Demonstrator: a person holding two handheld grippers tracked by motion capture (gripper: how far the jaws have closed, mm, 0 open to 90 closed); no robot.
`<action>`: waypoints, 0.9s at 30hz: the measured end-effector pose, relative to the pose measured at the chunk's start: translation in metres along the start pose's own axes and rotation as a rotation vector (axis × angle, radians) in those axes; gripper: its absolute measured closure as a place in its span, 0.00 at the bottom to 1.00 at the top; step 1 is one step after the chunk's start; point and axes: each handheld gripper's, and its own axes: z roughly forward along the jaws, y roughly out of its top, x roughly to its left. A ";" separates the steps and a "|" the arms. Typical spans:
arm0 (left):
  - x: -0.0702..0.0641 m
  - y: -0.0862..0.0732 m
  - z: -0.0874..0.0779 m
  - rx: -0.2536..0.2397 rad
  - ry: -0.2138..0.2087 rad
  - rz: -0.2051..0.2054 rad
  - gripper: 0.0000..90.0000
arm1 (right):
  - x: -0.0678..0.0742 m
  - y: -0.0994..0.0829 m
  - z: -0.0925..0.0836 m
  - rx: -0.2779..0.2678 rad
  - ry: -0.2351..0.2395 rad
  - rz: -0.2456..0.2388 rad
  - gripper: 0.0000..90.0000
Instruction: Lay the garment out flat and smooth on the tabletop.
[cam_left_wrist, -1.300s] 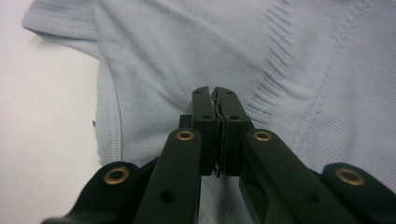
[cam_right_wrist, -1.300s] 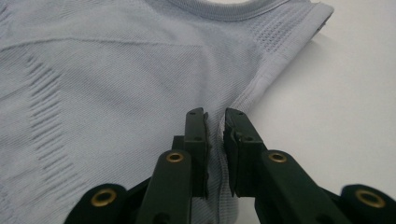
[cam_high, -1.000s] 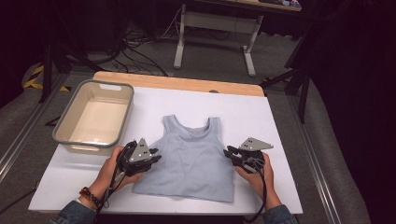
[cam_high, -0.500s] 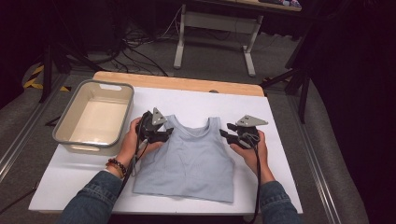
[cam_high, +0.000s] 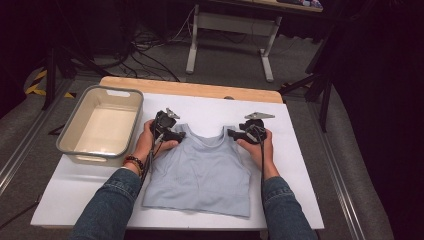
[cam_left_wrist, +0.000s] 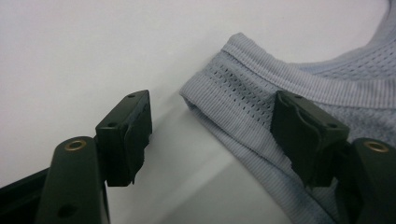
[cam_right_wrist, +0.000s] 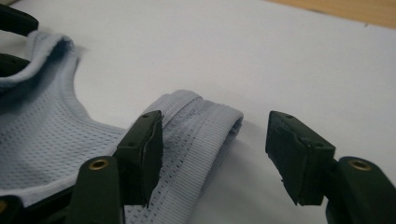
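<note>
Facing a pale blue mesh tank top (cam_high: 202, 172) lying flat.
We see ribbed strap edges; left gripper (cam_left_wrist: 210, 135) and right gripper (cam_right_wrist: 212, 156) jaws just opening, each astride a strap, nothing clamped.

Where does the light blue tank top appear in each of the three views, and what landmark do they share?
High view: tank top lies flat at table centre, between both hands.
Left gripper view: its strap end fills the right side.
Right gripper view: its other strap end sits lower left.
Shared landmark: the white table surface.
</note>
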 end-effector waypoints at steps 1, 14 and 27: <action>0.001 0.000 0.000 0.000 -0.016 -0.006 0.37 | 0.000 0.000 0.002 0.008 -0.005 0.000 0.42; -0.007 0.006 -0.006 -0.003 -0.039 0.080 0.96 | 0.008 -0.002 0.010 0.084 0.007 -0.038 0.92; -0.018 0.030 -0.062 -0.205 0.035 0.112 0.97 | 0.018 0.021 -0.042 -0.124 0.019 -0.077 0.98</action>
